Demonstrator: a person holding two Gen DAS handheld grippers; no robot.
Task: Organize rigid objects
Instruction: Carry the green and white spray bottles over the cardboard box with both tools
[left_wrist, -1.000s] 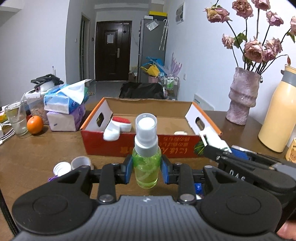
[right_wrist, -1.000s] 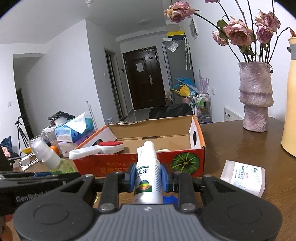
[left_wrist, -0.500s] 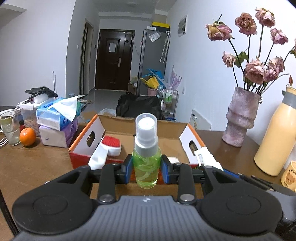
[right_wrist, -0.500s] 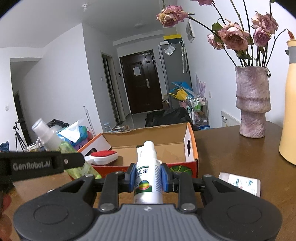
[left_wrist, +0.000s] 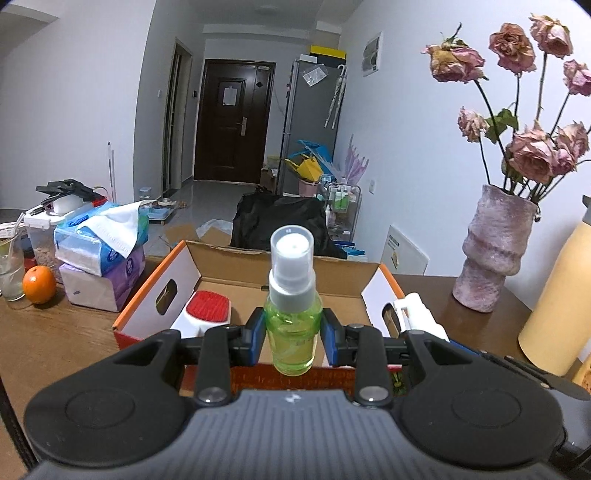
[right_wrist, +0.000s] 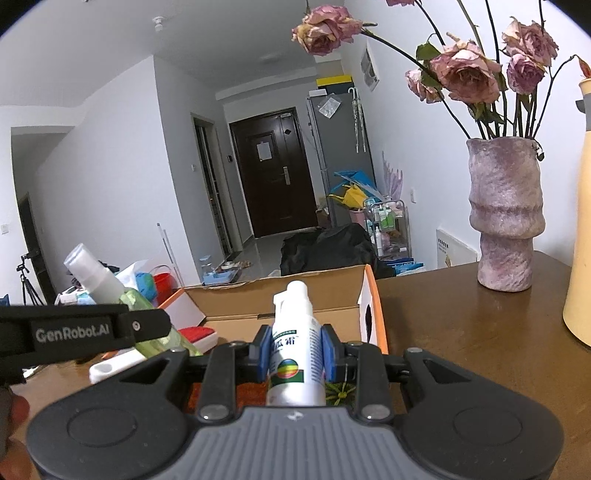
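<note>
Clamping a green spray bottle (left_wrist: 293, 325) upright in the left gripper (left_wrist: 293, 334), right gripper (right_wrist: 296, 353) clamping a white spray bottle (right_wrist: 295, 350)

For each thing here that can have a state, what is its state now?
left gripper: shut on green bottle
green bottle: upright, cap on
right gripper: shut on white bottle
white bottle: upright, held
box: open, brush inside
brush: lying in box
vase: upright, wilted roses

Left gripper (left_wrist: 292, 334) clamped, pads pressing a bottle, tilted slightly downward. Right gripper (right_wrist: 295, 352) likewise clamped, alongside the left.
</note>
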